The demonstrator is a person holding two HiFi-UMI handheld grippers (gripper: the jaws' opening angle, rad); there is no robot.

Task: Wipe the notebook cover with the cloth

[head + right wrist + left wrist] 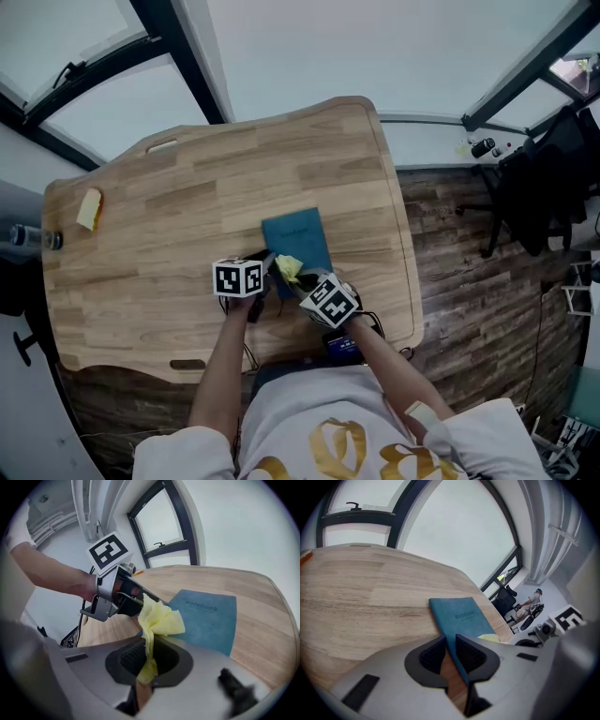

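Thin teal softcover notebook (pixel 300 236) flat on light wooden table (pixel 178 202); left gripper (pixel 451 656) pinches notebook's near edge (light, probably slides unless held); right gripper (pixel 146 656) clamps soft yellow cloth (pixel 160 620) by its bunched end, just above notebook's near end.

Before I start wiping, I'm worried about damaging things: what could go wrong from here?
1. The left gripper pinches the notebook only at its near edge. A hard wipe might pivot it or crease the cover.
2. The cloth sticks out loosely bunched from the right gripper, so its bare fingers could scrape the cover.
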